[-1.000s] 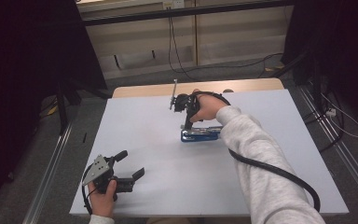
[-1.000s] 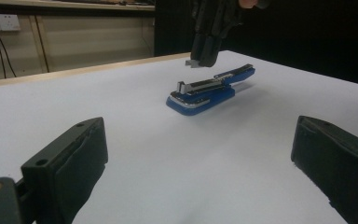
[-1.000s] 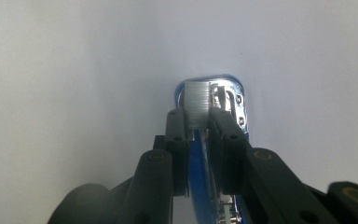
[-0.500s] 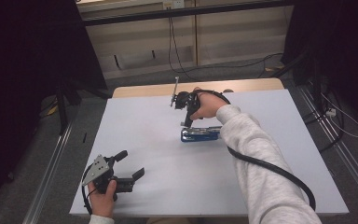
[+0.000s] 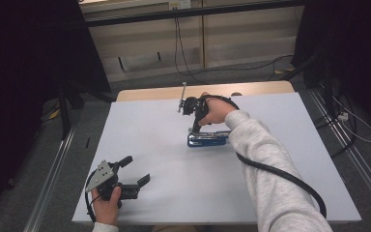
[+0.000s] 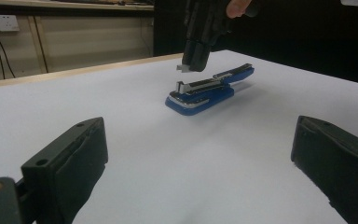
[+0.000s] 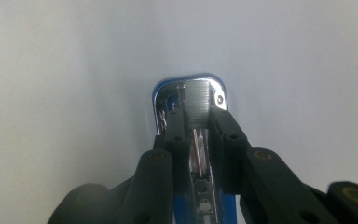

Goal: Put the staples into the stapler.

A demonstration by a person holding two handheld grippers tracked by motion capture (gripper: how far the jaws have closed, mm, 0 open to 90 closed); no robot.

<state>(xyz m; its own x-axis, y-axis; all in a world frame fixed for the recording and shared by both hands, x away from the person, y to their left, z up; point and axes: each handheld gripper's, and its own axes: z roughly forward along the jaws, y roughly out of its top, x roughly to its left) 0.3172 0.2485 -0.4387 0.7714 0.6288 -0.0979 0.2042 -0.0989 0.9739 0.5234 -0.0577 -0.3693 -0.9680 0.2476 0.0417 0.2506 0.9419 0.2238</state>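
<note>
Right jaws: narrow, pointing straight down; the right gripper point(image 5: 193, 129) pinches a thin metal strip point(image 7: 198, 149), which pokes out pale at the tips in the left gripper view point(image 6: 182, 68).
Strip and stapler: the strip hangs just above the blue stapler point(image 5: 207, 140), right over its left end, and a small gap shows between them in the left gripper view.
Stapler: it lies flat on the white table point(image 5: 149, 135), a bit right of the middle and toward the far side, long side running left to right. Its top stands open, with the shiny channel bare point(image 6: 205, 91).
Right gripper view: looking down the jaws, the stapler's rounded chrome end point(image 7: 189, 95) sits just beyond the tips, blue edge around it.
Left jaws: wide apart, nothing between them; the left gripper point(image 5: 135, 170) sits low at the near left corner of the table, well apart from the stapler.
Left gripper view: both black jaws frame the bare table top, with the stapler and the right gripper point(image 6: 195, 63) farther off, between them.
Hands: the right hand point(image 5: 215, 112) grips from the far side of the stapler, grey sleeve point(image 5: 265, 164) reaching across from the near right. The left hand point(image 5: 105, 205) holds its gripper at the near edge.
Cable: a black cable point(image 5: 290, 179) trails along the right sleeve.
</note>
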